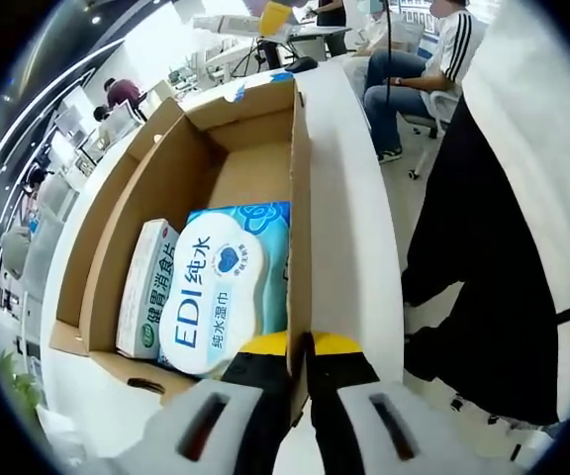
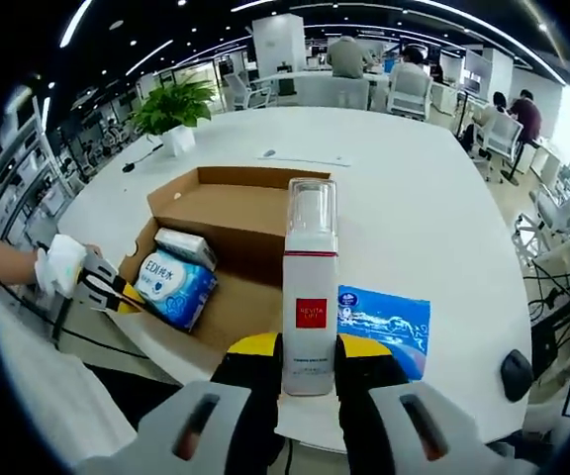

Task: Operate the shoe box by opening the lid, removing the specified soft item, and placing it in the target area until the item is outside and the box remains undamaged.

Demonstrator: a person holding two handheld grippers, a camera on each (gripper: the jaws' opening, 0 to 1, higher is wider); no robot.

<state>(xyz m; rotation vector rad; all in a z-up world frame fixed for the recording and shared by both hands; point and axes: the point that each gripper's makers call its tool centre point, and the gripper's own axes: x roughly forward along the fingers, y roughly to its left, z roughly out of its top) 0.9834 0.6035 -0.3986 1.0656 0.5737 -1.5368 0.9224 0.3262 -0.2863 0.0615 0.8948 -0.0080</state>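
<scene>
- Between our right gripper point(image 2: 308, 371) jaws stands a white pump bottle point(image 2: 309, 297) with a clear cap and red label, upright and clamped low on its body; it looks rigid and smooth, so we judge it could slip if the squeeze eased.
- At our left gripper point(image 1: 300, 374), the jaws are pinched nearly closed on the near wall of the shoe box point(image 1: 300, 198), which is thin cardboard and would likely crease under a hard pull.
- Inside the box lies one blue-and-white wet-wipe pack point(image 1: 228, 287), flat, touching one small white carton point(image 1: 147, 287) beside it.
- We take the pack for the soft item: probably light, squashy, with slick film; we would grip it across a short edge, not the middle.
- Just right of the bottle, one blue pouch point(image 2: 384, 322) lies flat on the white table point(image 2: 384, 188).
- We count one box, lid flaps open; two items inside; one bottle; one pouch.
- One potted plant point(image 2: 174, 111) stands well apart.
</scene>
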